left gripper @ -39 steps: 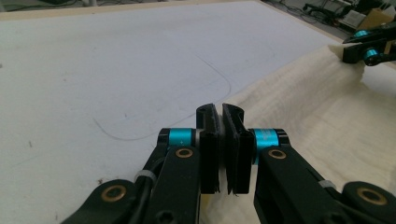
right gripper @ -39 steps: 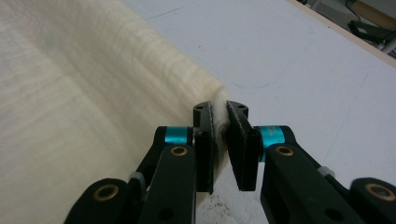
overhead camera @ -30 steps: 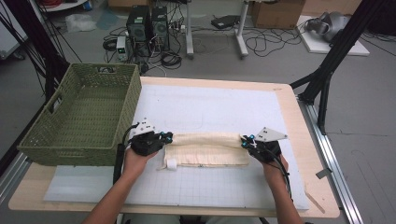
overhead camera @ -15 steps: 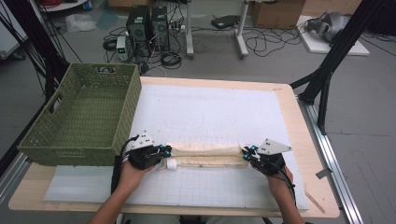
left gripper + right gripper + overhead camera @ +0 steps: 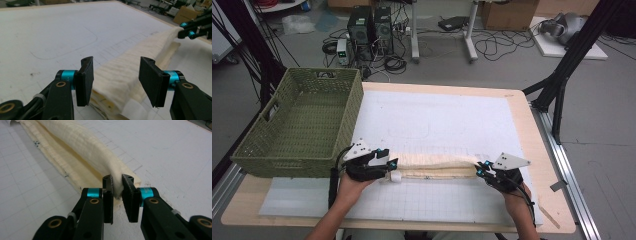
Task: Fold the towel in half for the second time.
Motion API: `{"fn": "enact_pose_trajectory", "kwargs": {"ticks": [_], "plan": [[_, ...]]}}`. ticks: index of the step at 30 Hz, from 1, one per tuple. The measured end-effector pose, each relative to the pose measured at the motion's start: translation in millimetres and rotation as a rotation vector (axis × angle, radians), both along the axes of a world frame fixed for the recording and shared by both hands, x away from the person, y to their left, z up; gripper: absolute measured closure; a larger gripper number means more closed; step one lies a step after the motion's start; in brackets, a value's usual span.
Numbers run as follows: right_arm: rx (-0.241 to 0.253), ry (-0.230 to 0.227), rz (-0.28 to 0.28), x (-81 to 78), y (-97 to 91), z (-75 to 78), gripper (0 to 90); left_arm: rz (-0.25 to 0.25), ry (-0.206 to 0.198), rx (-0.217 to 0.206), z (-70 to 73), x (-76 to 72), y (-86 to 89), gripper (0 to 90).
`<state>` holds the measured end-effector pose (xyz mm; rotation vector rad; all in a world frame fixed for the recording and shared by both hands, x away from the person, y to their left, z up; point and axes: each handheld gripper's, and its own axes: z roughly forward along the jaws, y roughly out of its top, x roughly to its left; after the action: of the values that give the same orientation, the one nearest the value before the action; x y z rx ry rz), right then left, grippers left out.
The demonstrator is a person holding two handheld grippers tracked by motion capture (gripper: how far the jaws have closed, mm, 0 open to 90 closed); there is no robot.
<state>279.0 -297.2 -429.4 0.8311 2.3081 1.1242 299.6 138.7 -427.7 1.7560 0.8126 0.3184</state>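
I find my left gripper point(image 5: 115, 82) released, its jaws just opened and clear of the folded cream cloth point(image 5: 437, 165) between them. My right gripper point(image 5: 117, 187) pinches the cloth's other end. The cloth lies along the surface point(image 5: 437, 120) beside the green basket point(image 5: 302, 125).

The left gripper point(image 5: 113, 82) has just been opening its jaws: they now stand apart on either side of the folded cream cloth point(image 5: 437, 165), which lies between them untouched by the pads. Both hands sit closer to the near edge of the table point(image 5: 522, 107) than before, and the cloth is now a narrower, tighter fold along that edge.
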Motion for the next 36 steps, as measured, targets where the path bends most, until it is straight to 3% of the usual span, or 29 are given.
{"fn": "enact_pose_trajectory", "kwargs": {"ticks": [4,6,9,12,15,17,20,22,24,25,28,30,32,35,36], "plan": [[-0.035,0.016,0.024,-1.2,1.9,-1.5,84.9,0.02,0.01,-0.048,3.6,9.8,1.5,46.8],[-0.065,0.028,0.038,-1.7,3.4,-3.6,84.9,0.025,0.009,-0.047,3.0,14.2,-1.2,49.7],[-0.102,0.04,0.052,-2.7,1.8,-5.3,84.9,0.005,0.036,-0.026,-1.0,21.6,-8.9,54.6],[-0.097,0.053,0.044,-4.2,-3.7,-4.4,84.2,-0.013,0.093,0.033,-8.7,25.8,-17.3,57.5],[-0.092,0.058,0.055,-6.3,-7.9,-0.9,79.0,-0.046,0.085,0.097,-13.1,21.7,-23.1,58.3],[-0.06,0.044,0.046,-9.2,-11.2,5.5,74.7,-0.049,0.077,0.115,-13.6,19.5,-23.2,58.7],[0.031,-0.003,0.004,-13.1,-17.0,18.8,67.3,-0.044,0.059,0.142,-12.7,17.9,-22.8,60.2],[0.086,-0.04,-0.045,-14.0,-17.5,28.7,48.7,-0.047,0.06,0.162,-13.6,17.6,-22.7,61.2],[0.147,-0.047,-0.104,-11.8,-13.1,36.5,38.9,-0.049,0.056,0.176,-15.5,17.2,-23.3,61.2],[0.147,-0.062,-0.12,-10.5,-8.5,38.4,35.1,-0.05,0.057,0.183,-15.8,17.4,-23.0,61.1],[0.135,-0.056,-0.141,-2.1,11.9,34.1,35.9,-0.025,0.048,0.167,-13.0,16.9,-21.0,60.7],[0.09,-0.03,-0.134,6.1,27.6,24.4,40.9,-0.019,0.045,0.151,-10.5,16.0,-20.1,59.9],[0.046,0.025,-0.11,14.5,41.6,12.7,45.7,-0.035,0.047,0.134,-7.5,14.6,-20.7,60.6],[0.032,0.096,-0.064,19.7,53.8,-3.6,53.7,-0.055,0.043,0.096,-3.8,12.1,-24.9,62.5],[0.016,0.099,-0.05,19.2,57.0,-7.7,54.2,-0.062,0.048,0.078,-3.4,12.0,-26.5,62.3]]}}
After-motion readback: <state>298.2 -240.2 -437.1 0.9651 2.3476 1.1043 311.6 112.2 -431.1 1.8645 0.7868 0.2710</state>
